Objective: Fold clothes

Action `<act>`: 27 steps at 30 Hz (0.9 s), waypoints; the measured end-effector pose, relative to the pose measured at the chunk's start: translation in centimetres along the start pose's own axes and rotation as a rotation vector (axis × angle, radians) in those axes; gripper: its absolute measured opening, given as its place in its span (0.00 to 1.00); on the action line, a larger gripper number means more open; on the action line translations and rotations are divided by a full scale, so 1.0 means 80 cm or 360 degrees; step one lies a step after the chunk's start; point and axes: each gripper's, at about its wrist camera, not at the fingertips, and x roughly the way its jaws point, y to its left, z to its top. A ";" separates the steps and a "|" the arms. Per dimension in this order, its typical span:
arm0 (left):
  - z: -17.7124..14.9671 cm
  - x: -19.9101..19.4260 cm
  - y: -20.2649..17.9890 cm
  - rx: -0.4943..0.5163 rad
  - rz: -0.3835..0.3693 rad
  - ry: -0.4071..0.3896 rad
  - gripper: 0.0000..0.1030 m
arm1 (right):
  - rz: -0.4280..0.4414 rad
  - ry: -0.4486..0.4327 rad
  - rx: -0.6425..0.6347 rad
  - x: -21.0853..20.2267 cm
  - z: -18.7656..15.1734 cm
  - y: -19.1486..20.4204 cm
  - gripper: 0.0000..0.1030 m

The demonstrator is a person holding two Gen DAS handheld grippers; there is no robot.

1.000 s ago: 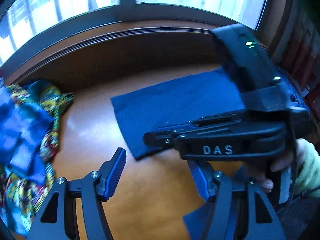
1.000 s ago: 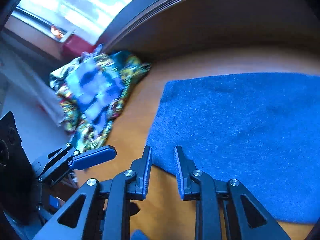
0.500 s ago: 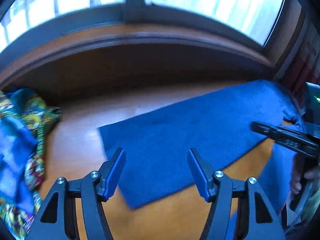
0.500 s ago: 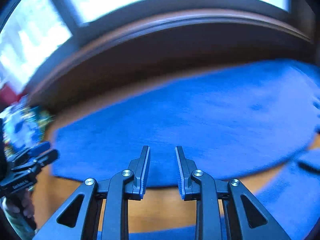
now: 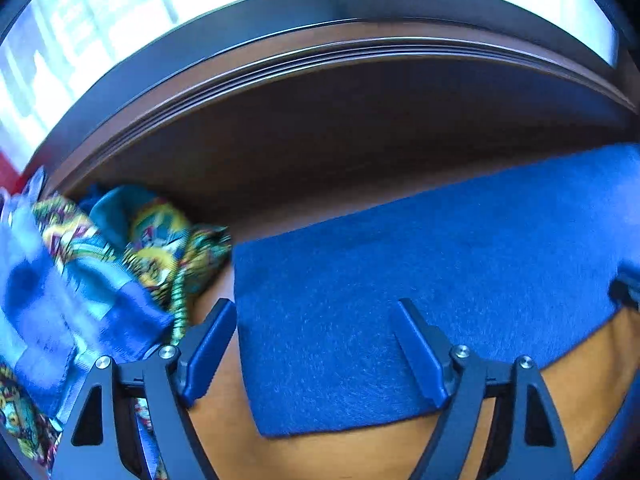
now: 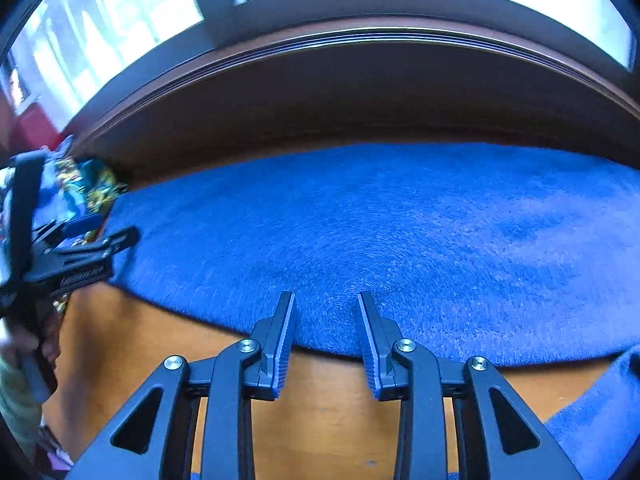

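Both hand-held grippers, left [image 5: 314, 344] and right [image 6: 326, 336], jaws parted and empty above blue cloth [image 6: 380, 240]

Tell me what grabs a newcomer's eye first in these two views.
The bright blue cloth spread flat over the orange-brown table fills the middle of both views. A crumpled, colourful patterned garment lies heaped at its left end. Both the left gripper and the right gripper hang open above the cloth's near edge.
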 end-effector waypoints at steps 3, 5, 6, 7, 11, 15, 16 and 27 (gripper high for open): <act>-0.005 -0.005 -0.008 0.0006 0.0036 0.0006 0.76 | 0.0054 -0.0040 0.0074 -0.021 -0.011 -0.021 0.31; -0.010 -0.015 -0.017 0.0011 0.0016 -0.0005 0.76 | -0.0003 -0.0077 0.0113 -0.041 -0.022 -0.043 0.31; -0.013 -0.023 -0.023 0.0012 -0.0012 -0.0014 0.76 | -0.0041 -0.0092 0.0139 -0.052 -0.031 -0.055 0.32; -0.016 -0.032 -0.029 0.0013 -0.0041 -0.0023 0.76 | -0.0077 -0.0099 0.0170 -0.062 -0.039 -0.067 0.32; -0.037 -0.082 -0.068 0.0099 -0.0237 -0.0073 0.76 | -0.0198 -0.0107 0.0312 -0.100 -0.076 -0.119 0.32; -0.066 -0.125 -0.119 0.0291 -0.0418 -0.0136 0.76 | -0.0329 -0.0132 0.0463 -0.141 -0.118 -0.166 0.32; -0.068 -0.131 -0.127 0.0323 -0.0451 -0.0143 0.76 | -0.0352 -0.0135 0.0501 -0.147 -0.130 -0.172 0.32; -0.148 -0.170 -0.268 0.0607 -0.0667 -0.0033 0.76 | -0.0554 -0.0139 0.0468 -0.183 -0.195 -0.210 0.32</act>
